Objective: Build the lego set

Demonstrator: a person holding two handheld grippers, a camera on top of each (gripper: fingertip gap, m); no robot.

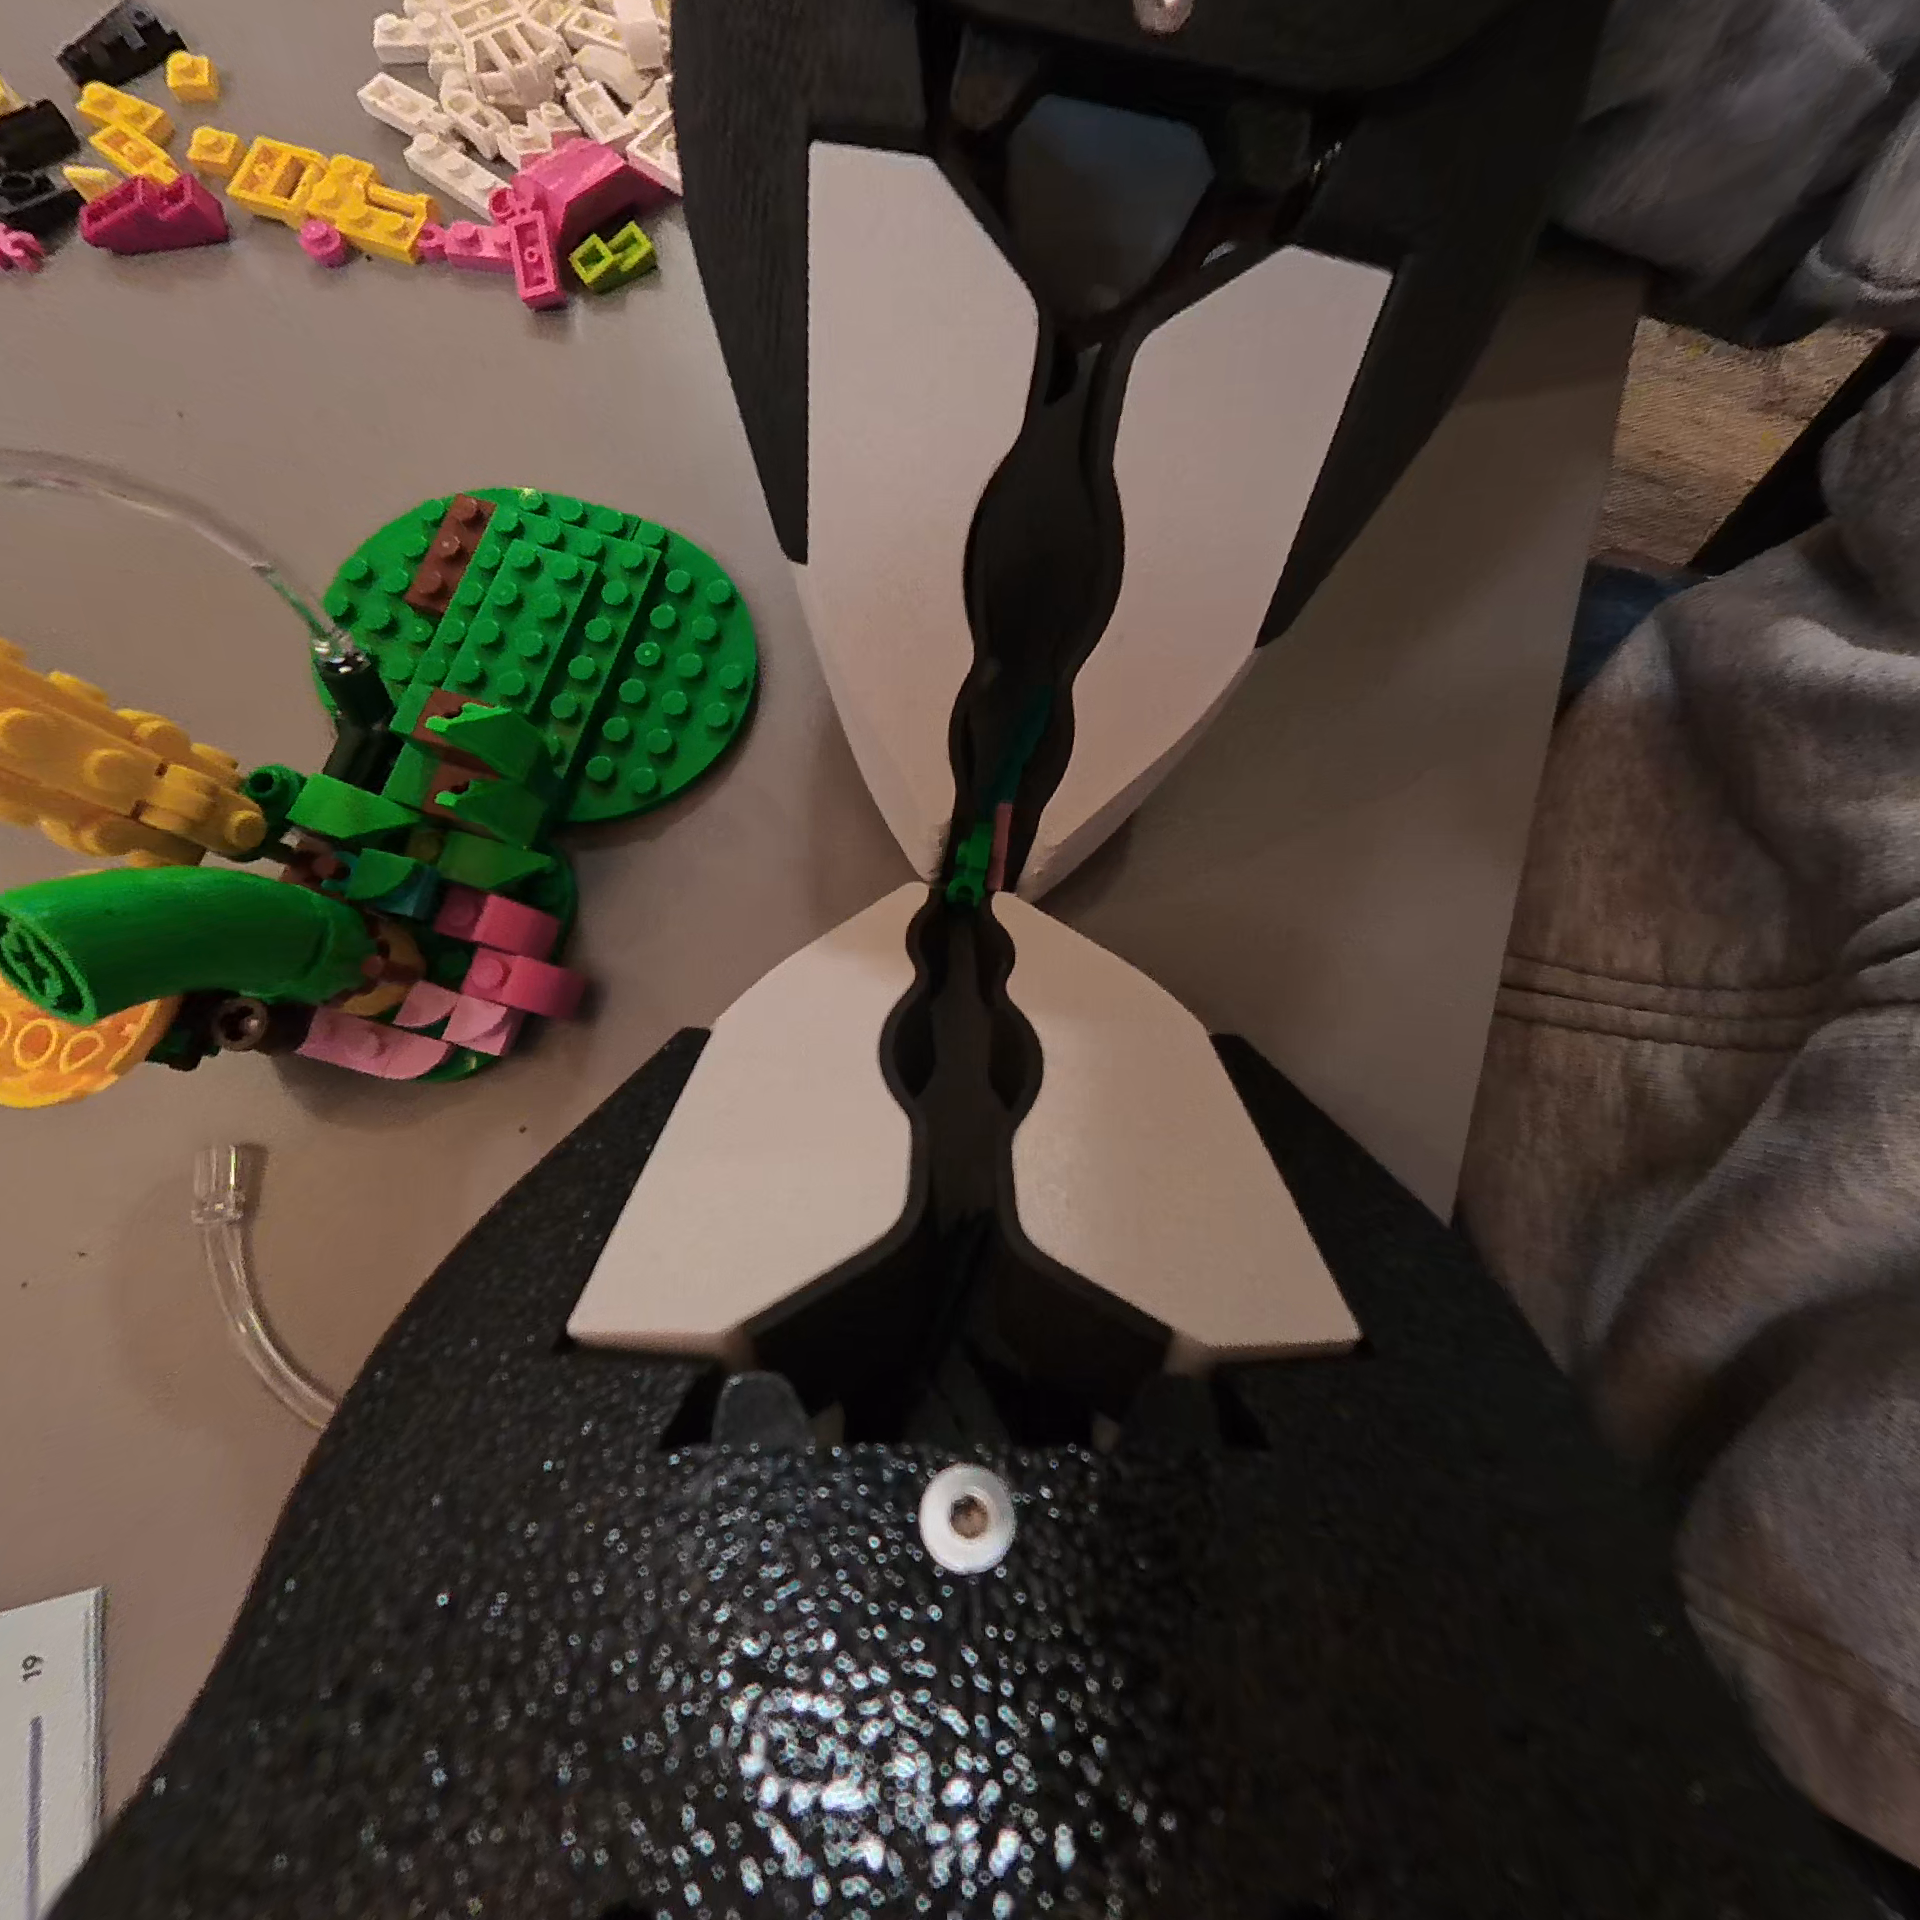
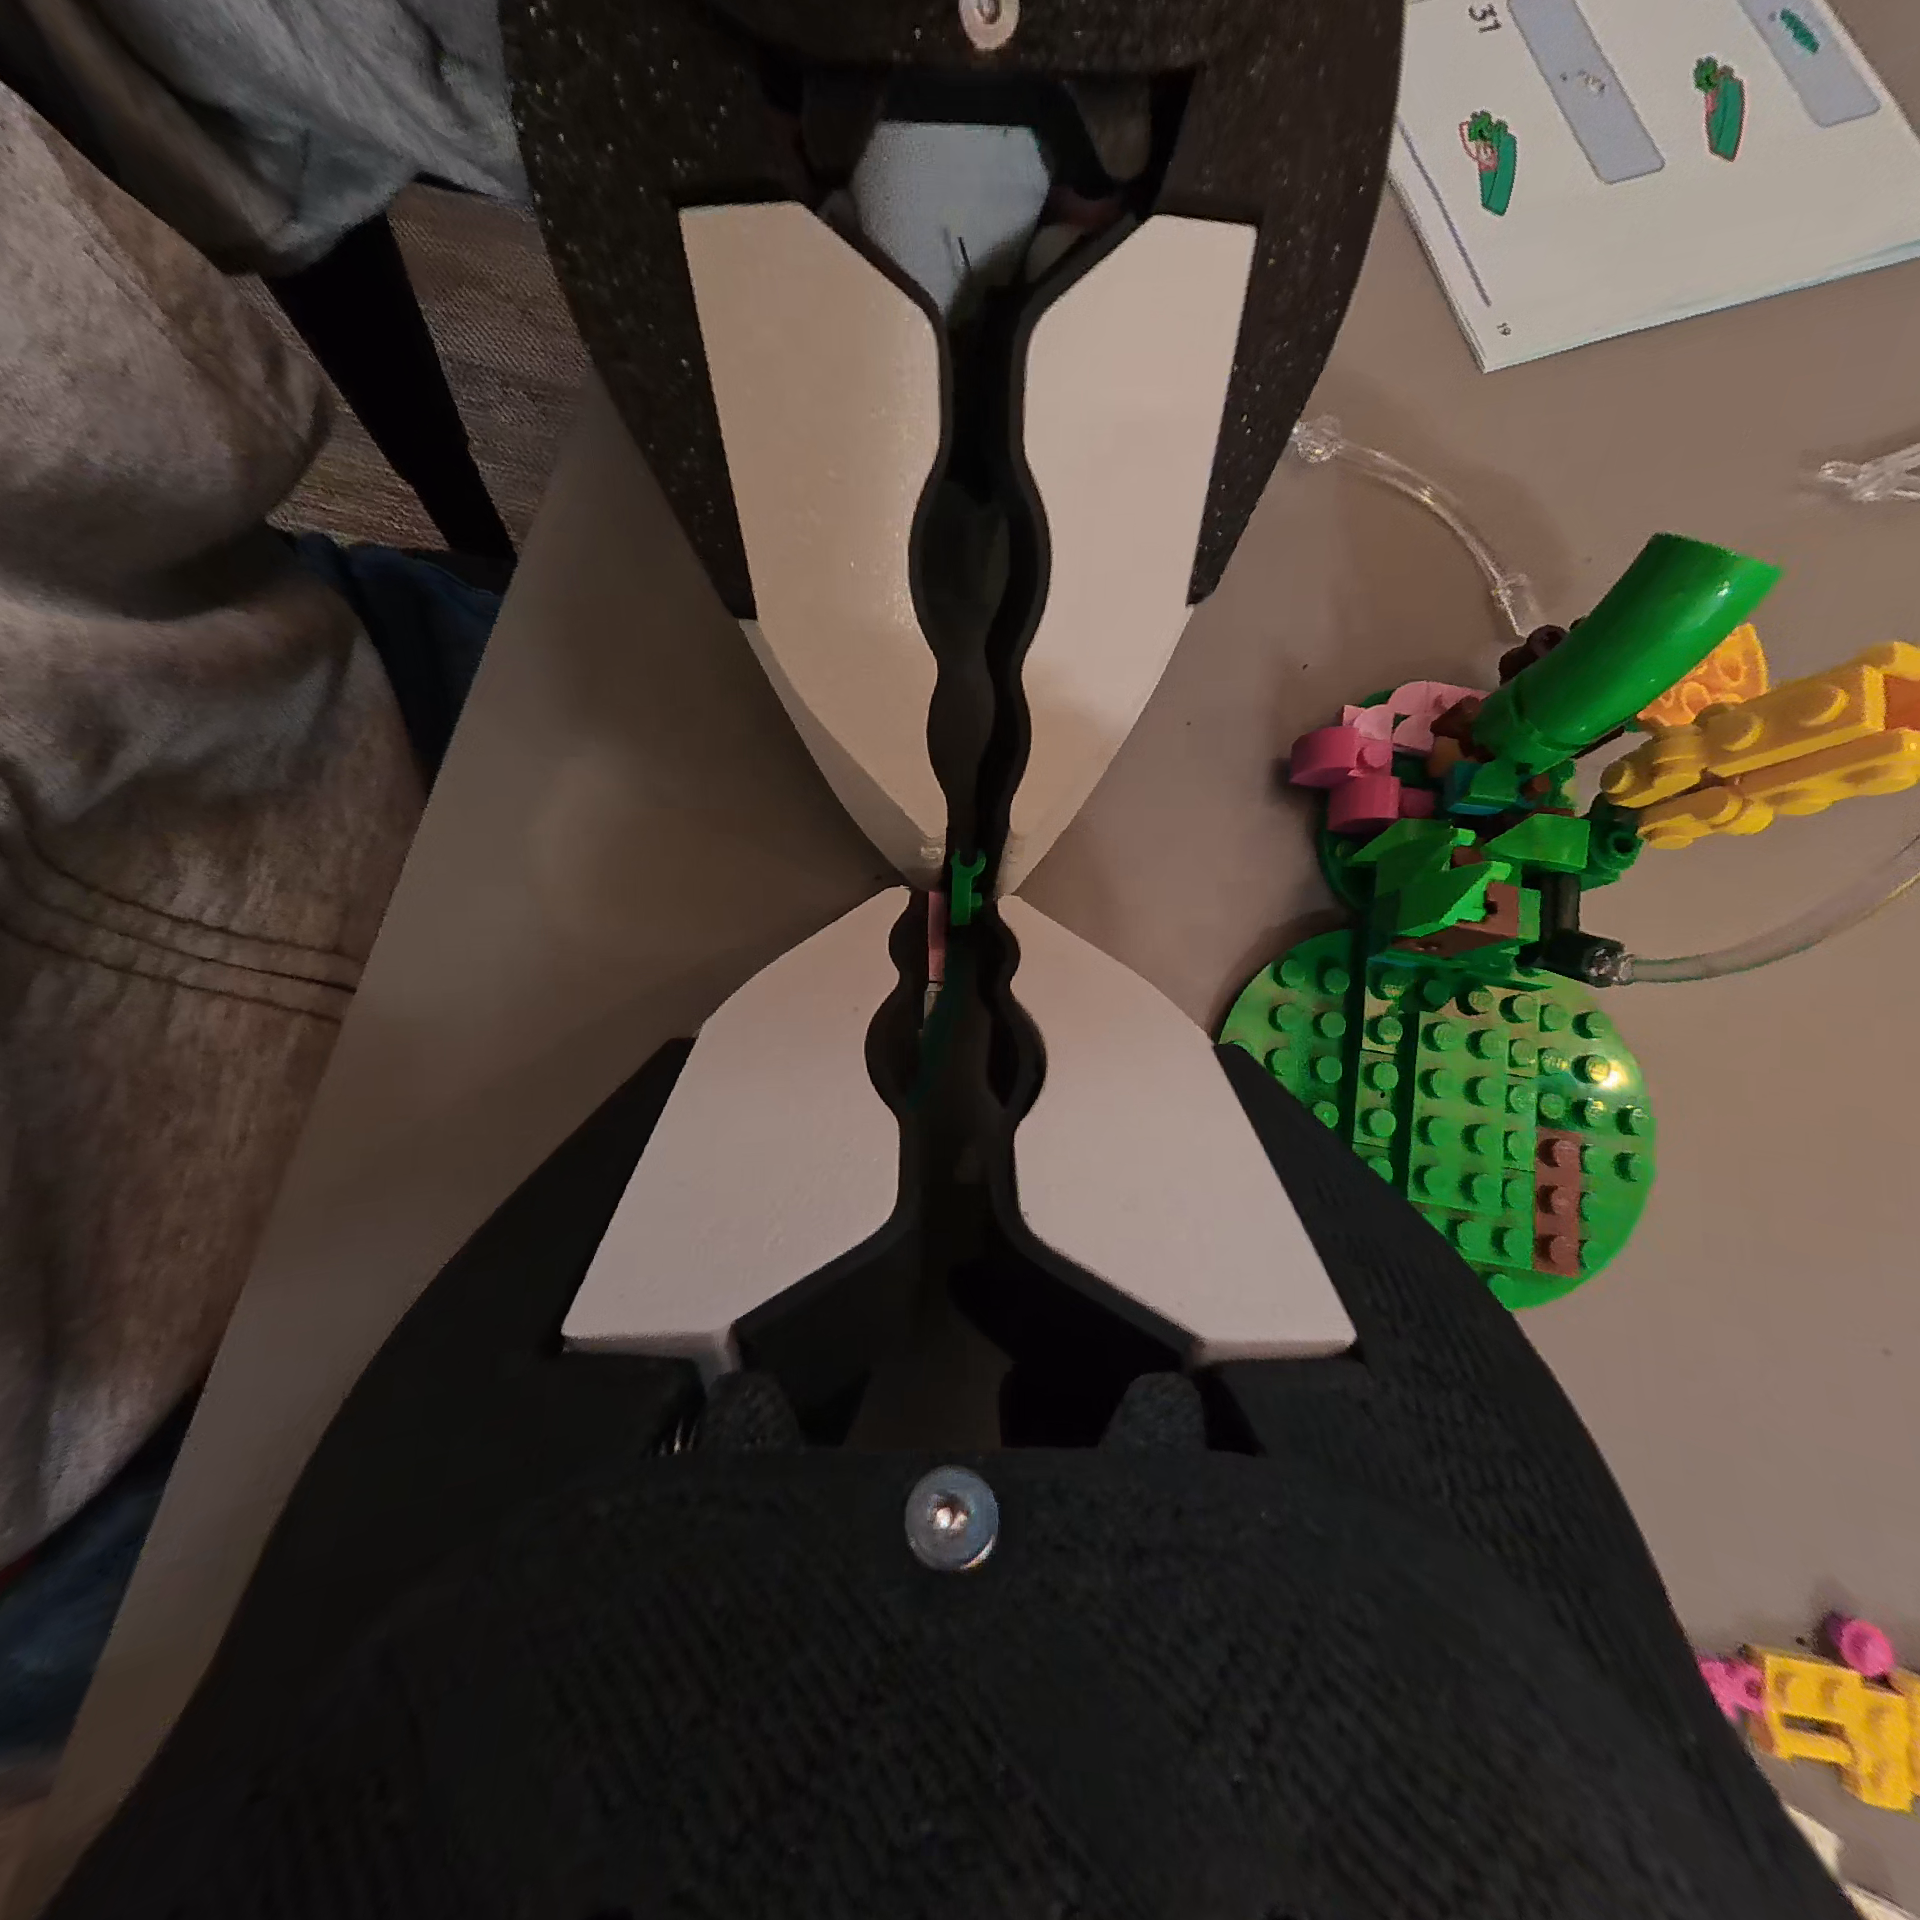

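Note:
My two grippers meet tip to tip above the grey table (image 1: 468,395). Between them is a small brick piece: a bright green clip (image 1: 968,871) with a pink part (image 1: 1003,831) and a dark green leaf. My left gripper (image 1: 966,912) is shut on the clip's end. My right gripper (image 2: 961,914) is shut on the rest of it. In the right wrist view, the clip (image 2: 964,883), the pink part (image 2: 937,935) and the leaf lie between the right gripper's pads. The left gripper (image 2: 971,850) comes in from the top of that view.
A green studded model (image 1: 582,644) with pink petals, a green tube and a yellow part stands on the table; it also shows in the right wrist view (image 2: 1455,1101). Loose white (image 1: 520,73), yellow and magenta bricks (image 1: 312,197), a clear tube (image 1: 249,1299) and an instruction booklet (image 2: 1662,156) lie around. A person's grey garment (image 1: 1714,935) lies beyond the table edge. My left and right fingertips are right by each other.

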